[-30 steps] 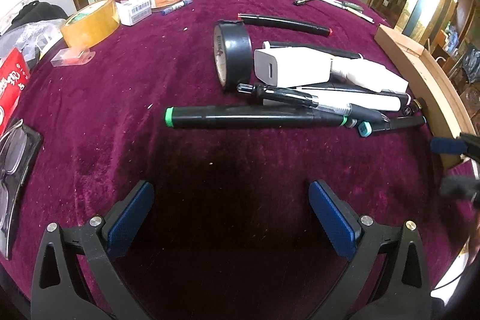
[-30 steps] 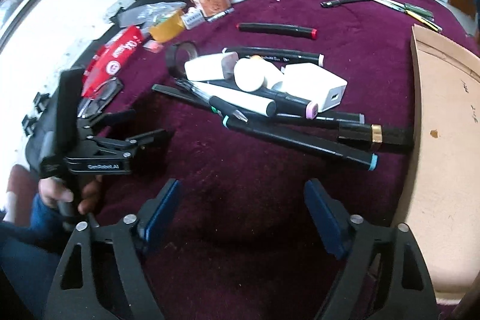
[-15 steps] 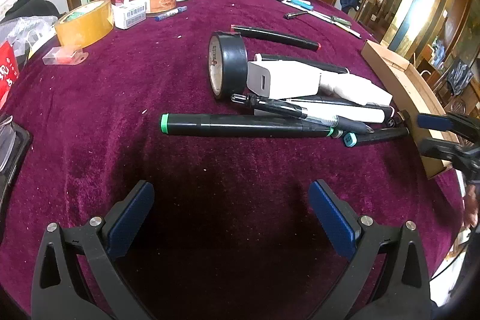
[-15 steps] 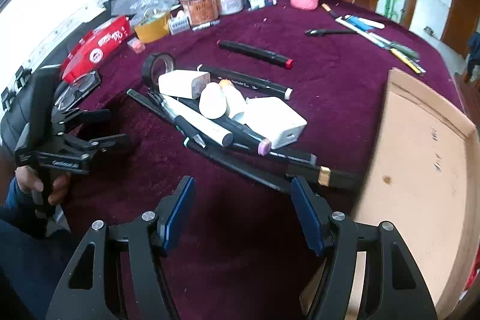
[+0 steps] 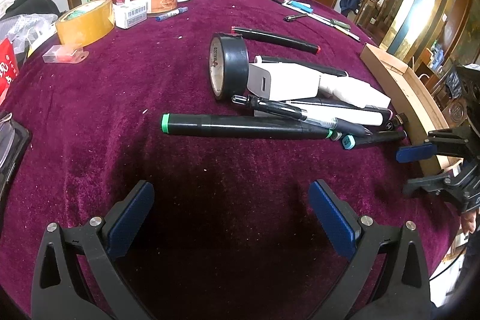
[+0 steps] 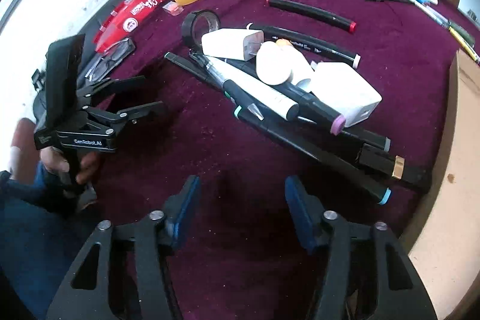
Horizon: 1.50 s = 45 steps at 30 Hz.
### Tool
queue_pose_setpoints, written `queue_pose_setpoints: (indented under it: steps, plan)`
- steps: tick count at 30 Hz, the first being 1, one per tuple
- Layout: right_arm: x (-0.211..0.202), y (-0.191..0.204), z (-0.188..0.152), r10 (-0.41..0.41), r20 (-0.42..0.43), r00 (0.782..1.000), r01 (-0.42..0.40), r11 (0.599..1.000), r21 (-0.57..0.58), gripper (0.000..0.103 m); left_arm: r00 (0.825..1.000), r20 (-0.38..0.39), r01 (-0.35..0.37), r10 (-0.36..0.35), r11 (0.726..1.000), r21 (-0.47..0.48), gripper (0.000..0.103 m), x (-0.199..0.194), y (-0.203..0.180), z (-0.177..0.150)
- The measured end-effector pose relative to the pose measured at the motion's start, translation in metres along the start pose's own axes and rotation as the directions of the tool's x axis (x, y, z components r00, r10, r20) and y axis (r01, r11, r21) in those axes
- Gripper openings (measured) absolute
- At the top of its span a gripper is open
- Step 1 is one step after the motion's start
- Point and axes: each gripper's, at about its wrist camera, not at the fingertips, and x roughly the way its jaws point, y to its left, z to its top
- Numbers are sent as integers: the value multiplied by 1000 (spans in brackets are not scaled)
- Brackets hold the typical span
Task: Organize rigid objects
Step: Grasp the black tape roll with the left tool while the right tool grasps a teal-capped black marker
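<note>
In the left wrist view, the left gripper (image 5: 231, 215) hangs with jaws wide and empty over bare maroon tablecloth (image 5: 120, 98); beyond it a green-capped marker (image 5: 246, 126) fronts a pile with a black tape roll (image 5: 229, 69) and a white charger (image 5: 285, 80), beside the wooden tray (image 5: 402, 98) at the table's right edge. In the right wrist view, the right gripper (image 6: 241, 201) is narrowing its jaws on nothing, just short of the blue-capped marker (image 6: 315, 156) lying against the tray (image 6: 450, 170).
</note>
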Motion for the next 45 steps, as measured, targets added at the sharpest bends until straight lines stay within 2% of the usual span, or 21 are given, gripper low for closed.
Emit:
queue_pose_setpoints:
  steps: [5, 7, 10, 11, 12, 14, 16, 18, 22, 27, 29, 32, 35, 42, 45]
  plan:
    - [1, -16, 10, -135, 42, 990, 136, 990, -27, 54, 1000, 1, 1, -1, 1000, -2, 103, 0, 1, 0]
    - [4, -19, 14, -115, 38, 993, 117, 992, -48, 54, 1000, 3, 2, -2, 1000, -2, 103, -1, 1, 0]
    - [16, -23, 13, -121, -37, 992, 118, 991, -67, 54, 1000, 4, 4, -4, 1000, -5, 103, -1, 1, 0]
    - [16, -21, 12, -123, -29, 992, 120, 989, -91, 54, 1000, 4, 5, -5, 1000, -5, 103, -1, 1, 0]
    - [15, -19, 10, -130, -31, 991, 127, 988, -91, 51, 1000, 4, 5, -5, 1000, -4, 103, 0, 1, 0]
    - [10, -15, 3, -118, -41, 992, 115, 991, -71, 24, 1000, 4, 6, -6, 1000, -5, 103, -1, 1, 0]
    - [10, -5, -3, -107, -42, 993, 104, 992, -67, 22, 1000, 4, 6, -6, 1000, -5, 103, -1, 1, 0]
    - [10, 5, -10, -137, -22, 990, 135, 989, -54, 19, 1000, 4, 5, -5, 1000, -4, 103, -1, 0, 0]
    - [12, 15, -15, -69, 22, 997, 69, 998, 6, 14, 1000, 4, 6, -6, 1000, -3, 103, -1, 0, 0]
    - [11, 13, -27, -1, 102, 995, -11, 993, 113, 13, 1000, 22, 2, -1, 1000, -21, 103, -7, 2, 3]
    - [5, 8, -36, 36, 147, 988, -59, 986, 154, 13, 1000, 20, 12, -11, 999, -32, 88, -10, 5, 9]
    - [-2, 4, -42, 56, 204, 977, -94, 979, 183, 13, 1000, -2, 23, -23, 998, -60, 75, -9, 11, 23]
    - [-5, 4, -46, 69, 238, 969, -116, 974, 193, 13, 1000, -19, 15, -17, 997, -77, 74, -7, 13, 39]
    - [-6, 9, -55, 53, 263, 963, -106, 976, 192, 13, 997, 13, -74, 75, 994, -78, 74, 2, 5, 73]
    - [-6, 10, -55, 55, 269, 961, -109, 976, 189, 13, 991, -18, -132, 131, 987, -96, 74, 19, 11, 83]
